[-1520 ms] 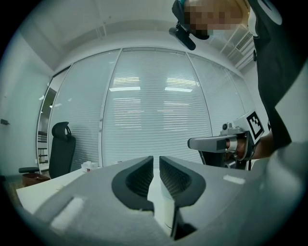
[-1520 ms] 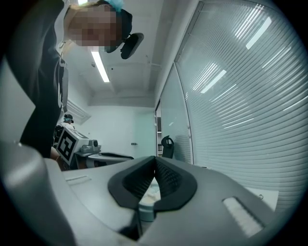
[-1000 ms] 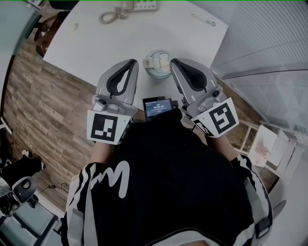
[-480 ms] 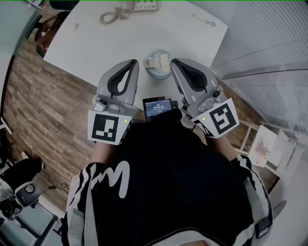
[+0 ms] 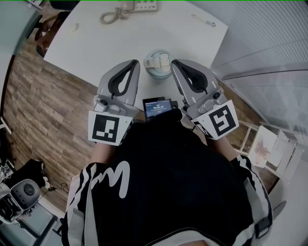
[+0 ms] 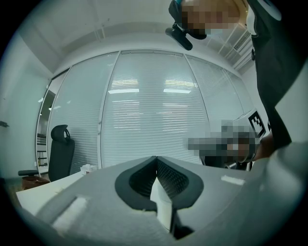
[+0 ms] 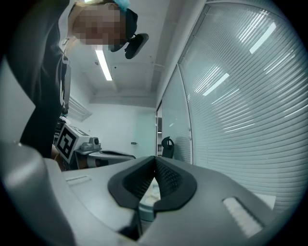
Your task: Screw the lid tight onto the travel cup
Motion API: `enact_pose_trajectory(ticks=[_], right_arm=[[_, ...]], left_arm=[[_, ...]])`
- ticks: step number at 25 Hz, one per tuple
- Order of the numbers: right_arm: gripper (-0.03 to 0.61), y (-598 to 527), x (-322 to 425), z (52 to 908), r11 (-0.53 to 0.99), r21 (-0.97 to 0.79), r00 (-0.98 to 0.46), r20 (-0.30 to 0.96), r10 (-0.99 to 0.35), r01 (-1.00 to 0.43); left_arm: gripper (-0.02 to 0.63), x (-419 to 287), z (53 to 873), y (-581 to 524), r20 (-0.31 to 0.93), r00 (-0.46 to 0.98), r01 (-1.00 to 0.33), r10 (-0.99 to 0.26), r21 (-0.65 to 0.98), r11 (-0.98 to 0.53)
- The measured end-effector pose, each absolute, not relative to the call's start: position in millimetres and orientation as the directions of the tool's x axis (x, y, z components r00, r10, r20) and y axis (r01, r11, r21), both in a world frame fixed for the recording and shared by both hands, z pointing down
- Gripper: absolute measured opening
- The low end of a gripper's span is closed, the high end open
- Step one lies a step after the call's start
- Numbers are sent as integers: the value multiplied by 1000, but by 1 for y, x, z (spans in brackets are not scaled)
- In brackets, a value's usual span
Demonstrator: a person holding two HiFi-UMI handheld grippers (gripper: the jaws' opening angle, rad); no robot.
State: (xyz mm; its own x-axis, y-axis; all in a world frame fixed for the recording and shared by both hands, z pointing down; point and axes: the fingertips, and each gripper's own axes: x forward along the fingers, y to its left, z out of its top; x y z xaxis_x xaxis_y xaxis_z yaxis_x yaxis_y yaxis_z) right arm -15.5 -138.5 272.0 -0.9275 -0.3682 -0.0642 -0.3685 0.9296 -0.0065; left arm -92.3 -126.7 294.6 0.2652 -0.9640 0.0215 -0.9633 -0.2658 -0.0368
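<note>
The pale blue travel cup [image 5: 158, 64] stands upright on the white table [image 5: 96, 43] with its lid on top, flip tab pointing left. My left gripper [image 5: 135, 62] lies just left of the cup, shut and empty. On the cup's other side lies my right gripper [image 5: 173, 62], also shut with nothing in it. Neither one touches the cup. In the left gripper view the left gripper [image 6: 156, 158] has its jaws meeting at the tip. The right gripper [image 7: 155, 158] shows the same in the right gripper view, with a pale piece of the cup [image 7: 147, 207] visible through the gap below.
A small device with a lit screen [image 5: 156, 106] lies on the table between the gripper bodies, near the front edge. A power strip with a coiled cable [image 5: 126, 8] and a pen [image 5: 204, 20] are at the far side. Wooden floor lies left; a white rack [image 5: 269, 144] stands right.
Both grippers and the cup have kept still. Only a wheeled object on the floor at the lower left has shifted.
</note>
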Motion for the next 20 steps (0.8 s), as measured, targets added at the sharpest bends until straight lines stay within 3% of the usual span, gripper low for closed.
enact_pose_trajectory(ticks=[20], right_arm=[[0, -137, -13, 267, 925, 7, -922, -78, -379, -380]], left_arm=[[2, -92, 290, -128, -6, 264, -964, -965, -32, -263]])
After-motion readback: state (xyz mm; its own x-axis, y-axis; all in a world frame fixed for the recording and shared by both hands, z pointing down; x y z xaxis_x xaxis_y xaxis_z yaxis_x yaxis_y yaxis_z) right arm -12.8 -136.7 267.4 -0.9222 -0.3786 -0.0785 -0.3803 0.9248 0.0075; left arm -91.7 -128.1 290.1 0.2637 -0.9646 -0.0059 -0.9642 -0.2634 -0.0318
